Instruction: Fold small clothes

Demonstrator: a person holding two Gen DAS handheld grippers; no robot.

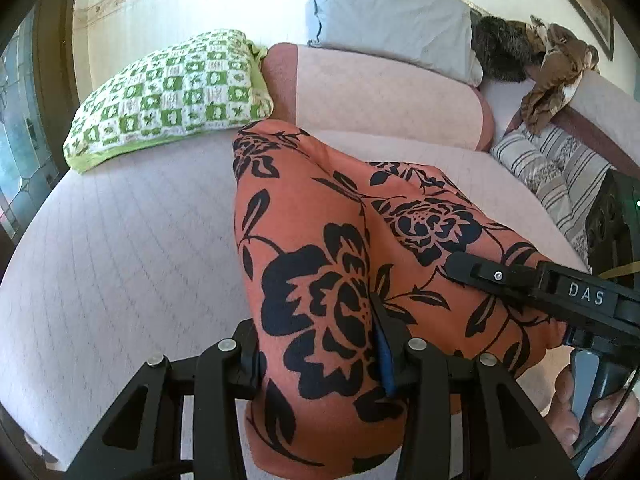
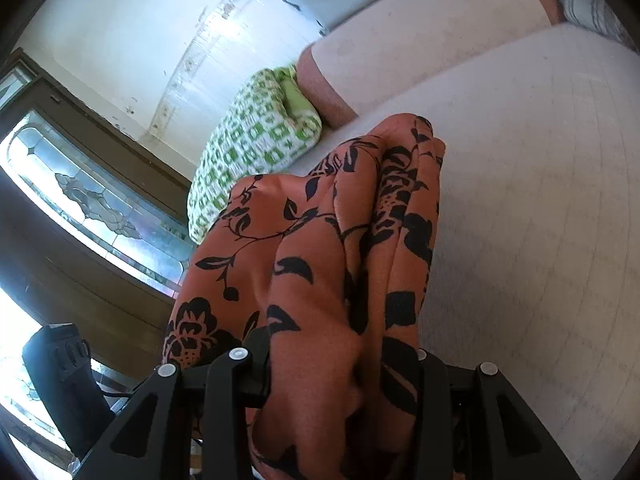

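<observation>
Nearest to us, our left gripper [image 1: 320, 364] has its fingers closed on a bunch of the orange flowered cloth [image 1: 344, 240]. Just to the right, our right gripper [image 1: 480, 272] pinches another part of the same cloth, fingers partly closed on it. The cloth hangs between them, above the pale bed [image 1: 120, 240]. We think it is light, soft and floppy, so it will sag and slip unless we hold it by an edge or corner. Farther off lie a green checked pillow [image 1: 172, 92] and a grey pillow [image 1: 384, 16].
</observation>
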